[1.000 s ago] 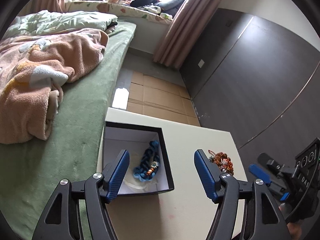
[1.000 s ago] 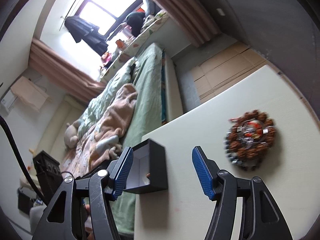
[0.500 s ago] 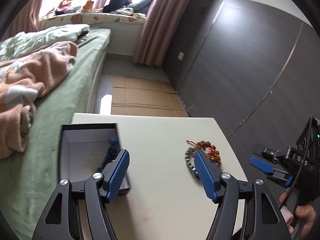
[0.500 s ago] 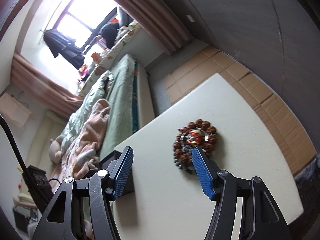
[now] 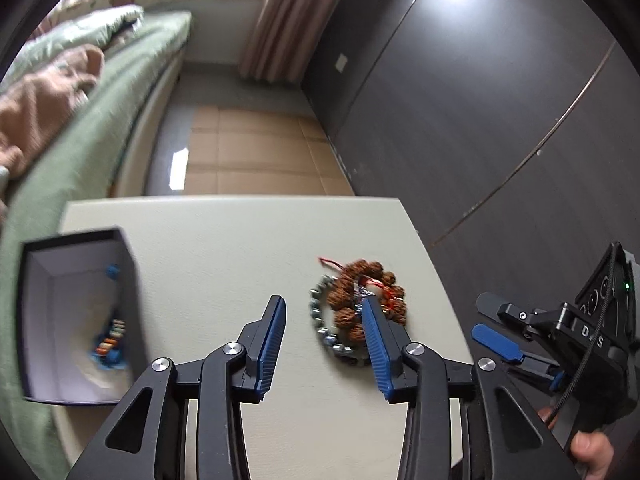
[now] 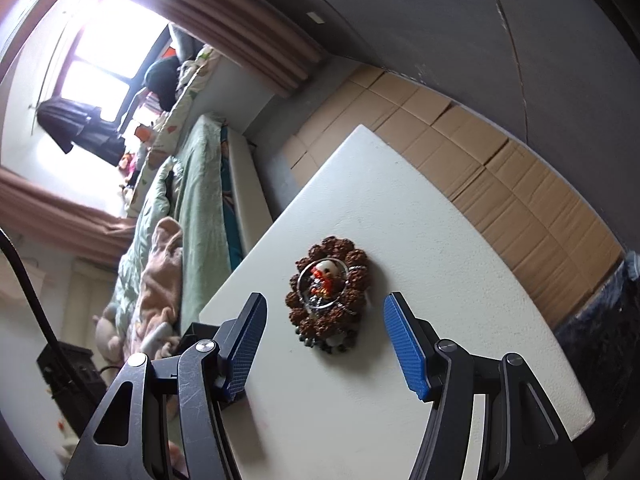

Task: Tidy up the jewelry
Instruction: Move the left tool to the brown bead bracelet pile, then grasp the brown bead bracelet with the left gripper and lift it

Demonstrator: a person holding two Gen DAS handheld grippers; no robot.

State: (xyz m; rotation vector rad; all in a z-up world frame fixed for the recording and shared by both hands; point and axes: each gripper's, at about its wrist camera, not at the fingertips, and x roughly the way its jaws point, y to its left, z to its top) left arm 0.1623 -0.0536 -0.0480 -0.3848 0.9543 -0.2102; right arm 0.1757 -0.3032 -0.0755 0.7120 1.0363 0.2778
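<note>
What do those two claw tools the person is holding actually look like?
Both match: the left gripper and right gripper each have two black, angular linkage arms joined by silver pivot bolts, ending in long jaws faced with ribbed blue pads. In the left wrist view the right gripper's black body carries white markings, a small green light and a braided black cable. A thick black cable also runs past in the right wrist view.

A home bedroom: a bed (image 5: 104, 128) with rumpled blankets (image 6: 160, 280), curtains (image 5: 276, 20) at a bright window (image 6: 104, 48)
</note>
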